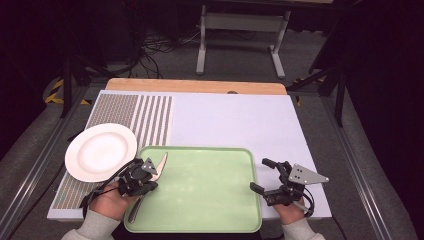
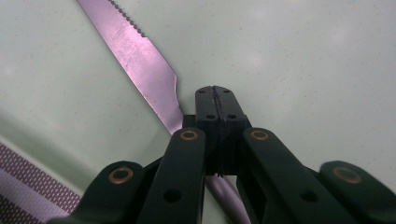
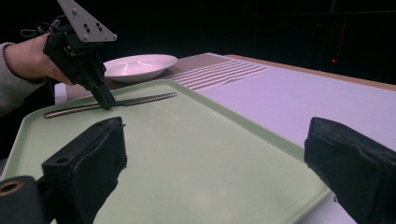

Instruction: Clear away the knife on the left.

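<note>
Green tray (image 1: 210,190) bears knife (image 2: 140,60), no lettering

White table (image 1: 240,120) with green tray (image 1: 210,190), plate (image 1: 100,151)

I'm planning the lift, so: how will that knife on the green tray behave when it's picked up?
The knife looks like one rigid, polished metal piece, so it should stay stiff but may slip. The left gripper has its jaws shut beside the blade's base, so the long blade may droop. Lying flat on the tray, it shouldn't roll.
</note>
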### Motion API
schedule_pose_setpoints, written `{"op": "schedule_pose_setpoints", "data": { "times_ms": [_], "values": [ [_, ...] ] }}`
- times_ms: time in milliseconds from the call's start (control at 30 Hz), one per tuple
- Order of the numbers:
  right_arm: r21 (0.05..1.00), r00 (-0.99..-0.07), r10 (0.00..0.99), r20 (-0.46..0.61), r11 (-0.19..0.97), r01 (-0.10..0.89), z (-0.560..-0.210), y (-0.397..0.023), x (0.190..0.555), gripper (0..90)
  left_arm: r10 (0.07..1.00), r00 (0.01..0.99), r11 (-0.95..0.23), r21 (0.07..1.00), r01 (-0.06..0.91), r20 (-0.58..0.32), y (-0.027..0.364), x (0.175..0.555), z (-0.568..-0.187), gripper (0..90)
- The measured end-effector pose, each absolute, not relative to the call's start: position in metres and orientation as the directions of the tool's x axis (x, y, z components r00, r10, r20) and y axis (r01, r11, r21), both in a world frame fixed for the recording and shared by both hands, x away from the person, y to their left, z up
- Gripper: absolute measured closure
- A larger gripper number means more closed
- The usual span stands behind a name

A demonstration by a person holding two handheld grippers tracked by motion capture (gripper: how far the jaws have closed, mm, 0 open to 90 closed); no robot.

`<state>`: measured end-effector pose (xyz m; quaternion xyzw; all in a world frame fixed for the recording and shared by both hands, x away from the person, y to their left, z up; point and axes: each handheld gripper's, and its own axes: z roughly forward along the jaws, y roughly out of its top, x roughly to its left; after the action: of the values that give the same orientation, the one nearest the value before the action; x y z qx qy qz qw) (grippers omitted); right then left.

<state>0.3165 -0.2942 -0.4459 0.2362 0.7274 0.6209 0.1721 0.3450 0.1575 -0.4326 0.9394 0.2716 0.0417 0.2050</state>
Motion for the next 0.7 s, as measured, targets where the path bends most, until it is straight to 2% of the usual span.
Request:
{"op": "schedule_pose_setpoints", "data": {
  "times_ms": [700],
  "values": [
    [0.985,-0.833,0.552,0.043,0.116,0.127,-0.446,-0.294,0.317,6.1,0.616,0.784,-0.699,0.409,0.587,-0.073,0.18,0.348,-0.433,89.7]
  ]
}}
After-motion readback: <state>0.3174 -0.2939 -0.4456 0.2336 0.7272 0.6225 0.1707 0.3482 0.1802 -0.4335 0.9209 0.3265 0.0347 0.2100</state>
